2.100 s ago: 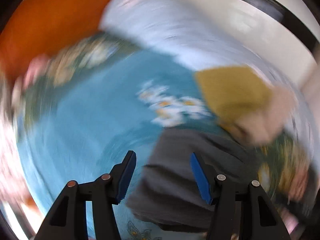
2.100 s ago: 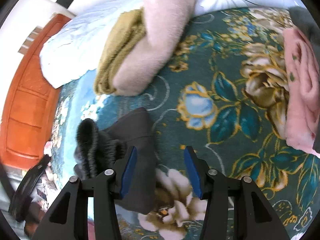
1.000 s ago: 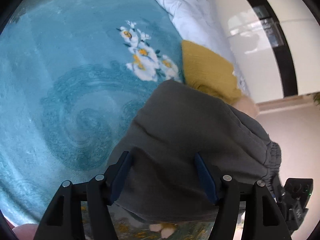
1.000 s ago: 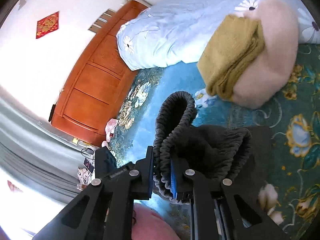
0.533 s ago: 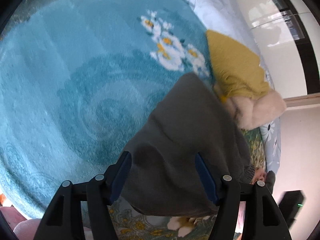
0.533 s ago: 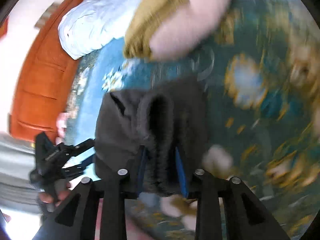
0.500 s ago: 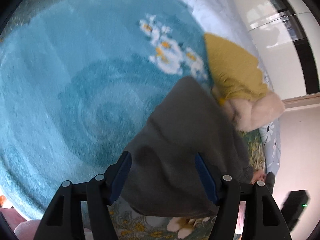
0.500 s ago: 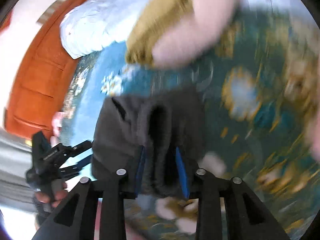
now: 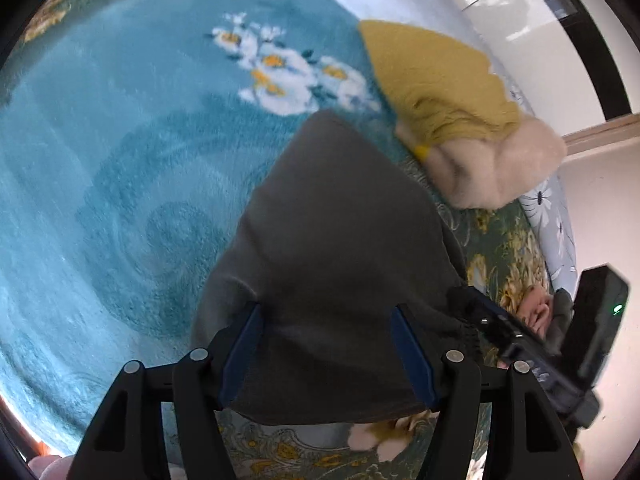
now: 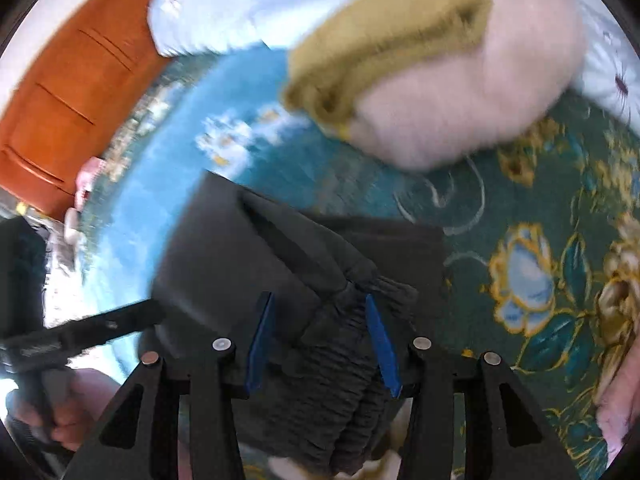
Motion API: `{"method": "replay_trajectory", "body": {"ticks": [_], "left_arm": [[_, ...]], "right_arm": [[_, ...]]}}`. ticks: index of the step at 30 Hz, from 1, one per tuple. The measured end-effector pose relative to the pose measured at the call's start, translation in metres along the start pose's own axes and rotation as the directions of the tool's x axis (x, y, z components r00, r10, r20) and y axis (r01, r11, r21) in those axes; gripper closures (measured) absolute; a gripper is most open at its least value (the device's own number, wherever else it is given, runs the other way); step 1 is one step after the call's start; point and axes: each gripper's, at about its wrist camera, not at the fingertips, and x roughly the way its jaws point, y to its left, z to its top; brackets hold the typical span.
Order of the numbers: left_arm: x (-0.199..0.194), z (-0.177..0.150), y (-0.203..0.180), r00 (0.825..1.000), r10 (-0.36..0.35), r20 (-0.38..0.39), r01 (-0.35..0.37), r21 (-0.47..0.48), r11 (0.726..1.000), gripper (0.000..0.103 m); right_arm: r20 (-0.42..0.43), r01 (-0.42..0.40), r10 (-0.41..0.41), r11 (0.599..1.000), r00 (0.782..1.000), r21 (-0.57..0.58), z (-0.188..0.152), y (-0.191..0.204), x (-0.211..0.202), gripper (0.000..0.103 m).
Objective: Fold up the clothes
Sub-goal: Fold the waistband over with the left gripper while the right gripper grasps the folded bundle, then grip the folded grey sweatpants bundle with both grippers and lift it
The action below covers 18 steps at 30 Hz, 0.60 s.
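A dark grey garment (image 9: 340,240) lies folded on the floral blanket (image 9: 120,160). My left gripper (image 9: 324,320) hovers over its near edge, open, with the cloth lying flat beneath the wide blue pads. In the right wrist view the same garment (image 10: 240,248) shows its gathered elastic waistband (image 10: 352,360), laid on top of the fold. My right gripper (image 10: 318,304) straddles that waistband with its jaws opening. A gap shows beside the left pad, and the bunched band sits loose between the two.
A mustard-yellow folded garment (image 9: 436,80) and a pale pink fluffy one (image 9: 500,168) are stacked just beyond the grey cloth. A light blue duvet (image 10: 224,8) and an orange wooden panel (image 10: 68,80) lie further back. A pink cloth (image 10: 620,400) is at the right edge. A hand (image 10: 68,408) holds the left tool.
The right gripper came down with the raised waistband, laid it on the folded garment and parted its jaws. The left gripper stayed open and shifted a little over the cloth.
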Motion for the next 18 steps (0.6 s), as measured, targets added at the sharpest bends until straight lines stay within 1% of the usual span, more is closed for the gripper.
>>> {"method": "replay_trajectory", "body": {"ticks": [1, 3, 6, 7, 8, 10, 12, 13, 15, 16, 18], "left_arm": [[0.001, 0.001, 0.000, 1.000, 0.002, -0.002, -0.002, -0.001, 1.000, 0.033], [0.003, 0.002, 0.000, 1.000, 0.007, -0.006, -0.007, -0.003, 1.000, 0.033], [-0.001, 0.000, 0.000, 1.000, 0.004, 0.005, -0.004, -0.003, 1.000, 0.033], [-0.006, -0.002, -0.002, 1.000, 0.000, 0.022, 0.000, 0.002, 1.000, 0.033], [-0.011, -0.002, -0.002, 0.999, -0.010, 0.044, 0.010, 0.010, 1.000, 0.033], [-0.023, -0.005, -0.006, 0.994, -0.050, 0.097, 0.046, 0.039, 0.998, 0.033], [-0.033, -0.008, -0.009, 0.988, -0.086, 0.130, 0.078, 0.063, 0.995, 0.033], [-0.036, -0.009, -0.010, 0.986, -0.101, 0.135, 0.092, 0.073, 0.993, 0.033], [-0.034, -0.009, -0.011, 0.988, -0.096, 0.121, 0.087, 0.078, 0.993, 0.033], [-0.028, -0.008, -0.010, 0.993, -0.074, 0.095, 0.068, 0.073, 0.995, 0.033], [-0.009, -0.004, -0.008, 1.000, -0.019, 0.016, 0.018, 0.050, 0.999, 0.033]], "right_arm": [[0.007, -0.006, 0.006, 1.000, 1.000, 0.016, -0.003, -0.006, 0.006, 0.055], [0.029, -0.029, 0.027, 0.998, 0.999, 0.054, -0.005, -0.013, 0.005, 0.055], [0.015, -0.030, 0.029, 0.998, 0.999, 0.060, -0.002, -0.013, 0.002, 0.055], [0.015, -0.025, 0.025, 0.999, 1.000, 0.048, -0.001, -0.010, -0.004, 0.055], [0.033, -0.038, 0.037, 0.999, 0.999, 0.028, -0.003, -0.004, -0.013, 0.055], [0.069, -0.063, 0.064, 0.998, 0.996, -0.012, -0.006, 0.009, -0.032, 0.055], [0.111, -0.106, 0.112, 0.993, 0.987, -0.050, -0.020, 0.017, -0.056, 0.055], [0.123, -0.116, 0.123, 0.991, 0.985, -0.062, -0.028, 0.018, -0.063, 0.055], [0.124, -0.115, 0.124, 0.990, 0.984, -0.077, -0.040, 0.020, -0.065, 0.055], [0.120, -0.109, 0.119, 0.991, 0.986, -0.080, -0.046, 0.019, -0.062, 0.055], [0.098, -0.091, 0.097, 0.994, 0.990, -0.062, -0.055, 0.015, -0.050, 0.055]]}}
